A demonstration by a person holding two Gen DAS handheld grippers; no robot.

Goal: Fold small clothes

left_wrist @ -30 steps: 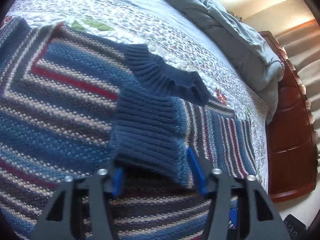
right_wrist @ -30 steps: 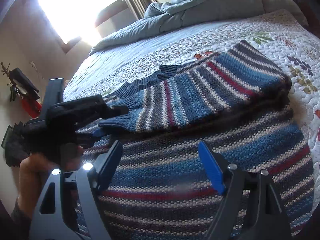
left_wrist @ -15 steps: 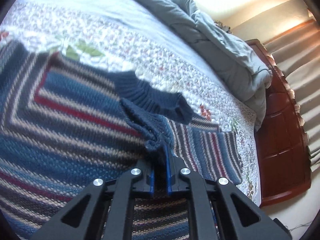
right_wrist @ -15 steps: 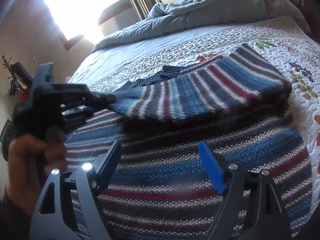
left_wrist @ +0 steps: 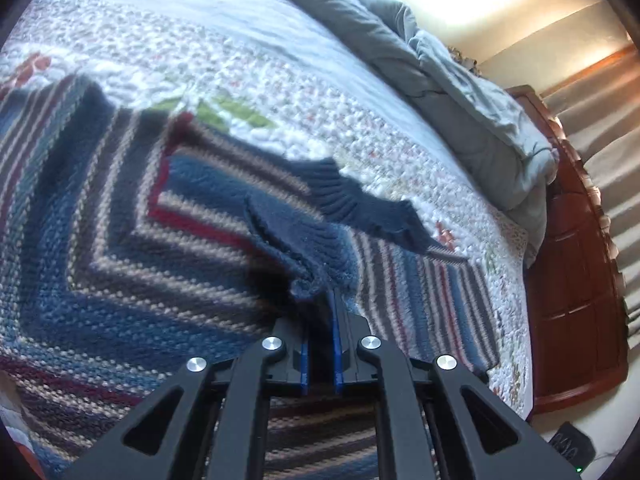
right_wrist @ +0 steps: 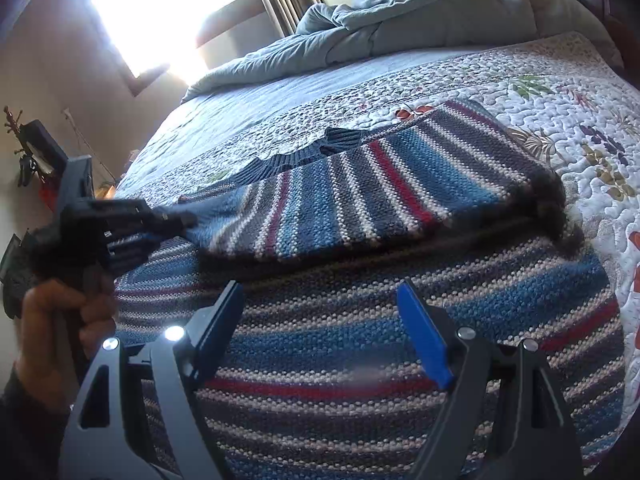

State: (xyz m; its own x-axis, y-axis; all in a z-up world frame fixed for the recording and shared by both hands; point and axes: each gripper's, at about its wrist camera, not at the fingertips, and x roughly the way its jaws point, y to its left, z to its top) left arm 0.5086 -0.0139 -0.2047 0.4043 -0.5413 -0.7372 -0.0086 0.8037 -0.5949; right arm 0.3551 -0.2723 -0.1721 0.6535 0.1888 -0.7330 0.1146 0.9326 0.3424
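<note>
A striped knit sweater (right_wrist: 360, 320) in blue, grey, white and red lies on the quilt. Its folded-over sleeve (right_wrist: 360, 200) ends in a dark blue ribbed cuff (left_wrist: 304, 248). My left gripper (left_wrist: 320, 296) is shut on that cuff and holds it lifted above the sweater body (left_wrist: 100, 240); it also shows in the right wrist view (right_wrist: 176, 220) at the left. The ribbed collar (left_wrist: 360, 200) lies beyond the cuff. My right gripper (right_wrist: 320, 320) is open and empty, hovering over the sweater's lower body.
The floral quilt (right_wrist: 560, 92) covers the bed. A rumpled grey-blue comforter (right_wrist: 400, 20) is heaped at the far side. A wooden bed frame (left_wrist: 572, 280) stands at the right in the left wrist view. A bright window (right_wrist: 160, 8) is behind.
My left gripper closed on the sleeve cuff and has lifted and pulled it back toward the left. My right gripper stayed open and nearly still.
</note>
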